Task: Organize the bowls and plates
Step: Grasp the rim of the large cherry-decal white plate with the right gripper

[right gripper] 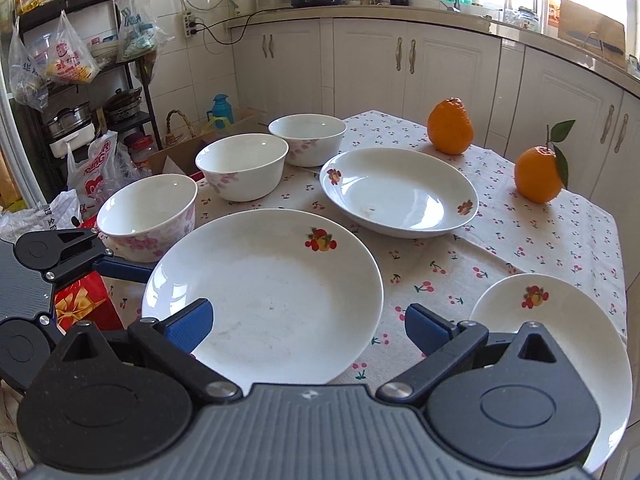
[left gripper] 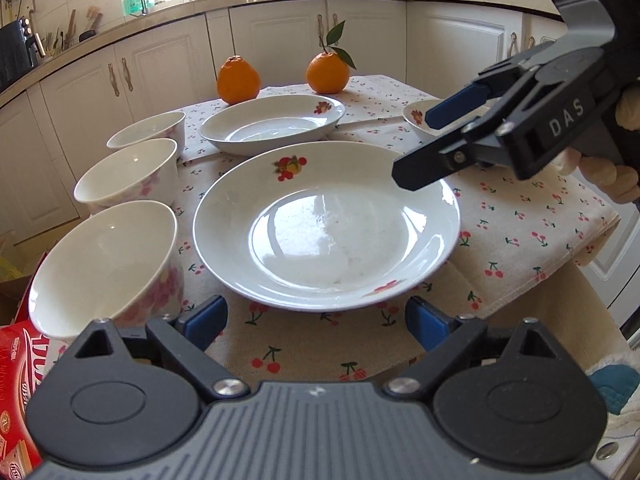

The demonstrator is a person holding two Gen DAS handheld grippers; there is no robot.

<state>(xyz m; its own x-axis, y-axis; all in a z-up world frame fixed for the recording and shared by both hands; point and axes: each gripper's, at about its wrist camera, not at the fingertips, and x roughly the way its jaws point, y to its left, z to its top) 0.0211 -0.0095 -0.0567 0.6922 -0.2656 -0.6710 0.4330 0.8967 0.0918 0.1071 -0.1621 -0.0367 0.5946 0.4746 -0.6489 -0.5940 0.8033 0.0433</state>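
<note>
On the cherry-print tablecloth, in the left wrist view, the large plate lies straight ahead of your left gripper. That claw stands apart with nothing between its blue pads, and its near edges flank the plate's closest rim without touching it. Left of the large plate, three bowls stand in a row running away from you. Beyond the plate sits an oval dish, and beyond that two oranges. Your right gripper hangs over the plate's far right rim, its fingers parted and empty.

From the right wrist view, the same large plate lies under your right gripper, whose fingers stand apart and hold nothing; one pad overlaps the plate's near left rim. A small plate lies right of the large plate, near the table edge. The bowls line up to its left.

This crockery looks glazed, so expect it to be stiff, slick, fairly heavy and breakable. Pinch the large plate at its raised rim, squarely, and lift it level. Take bowls by the wall.
</note>
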